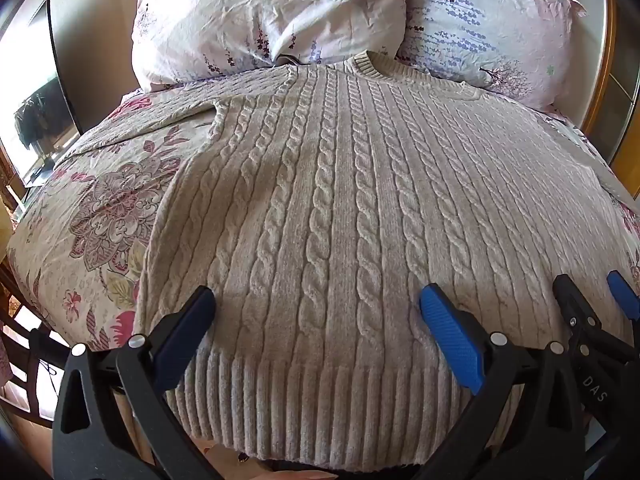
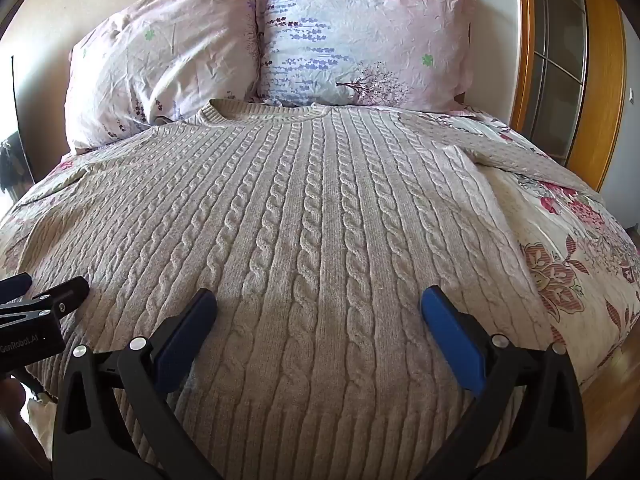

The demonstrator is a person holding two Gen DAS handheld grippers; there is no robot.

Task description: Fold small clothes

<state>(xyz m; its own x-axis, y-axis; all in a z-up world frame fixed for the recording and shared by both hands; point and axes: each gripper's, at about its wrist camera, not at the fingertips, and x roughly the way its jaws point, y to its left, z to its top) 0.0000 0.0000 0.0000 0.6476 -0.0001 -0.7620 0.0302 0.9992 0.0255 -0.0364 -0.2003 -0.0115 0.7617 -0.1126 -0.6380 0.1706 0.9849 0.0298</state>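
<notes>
A beige cable-knit sweater [image 1: 340, 216] lies flat on the bed, collar [image 1: 370, 65] toward the pillows and ribbed hem [image 1: 312, 404] nearest me. My left gripper [image 1: 318, 304] hovers above the hem on the sweater's left half, jaws wide open with nothing between them. My right gripper [image 2: 320, 306] hovers over the right half, also wide open and holding nothing. In the left wrist view the right gripper [image 1: 592, 292] shows at the right edge. The left gripper's fingers [image 2: 60, 290] appear at the left edge of the right wrist view. The same sweater [image 2: 320, 216] fills that view.
A floral bedspread [image 1: 92, 216] covers the bed, also visible as the bedspread [image 2: 568, 264] on the right. Two floral pillows [image 1: 256, 12] [image 2: 360, 32] lean at the head. A wooden door frame [image 2: 600, 80] stands to the right. A monitor [image 1: 36, 92] sits at the left.
</notes>
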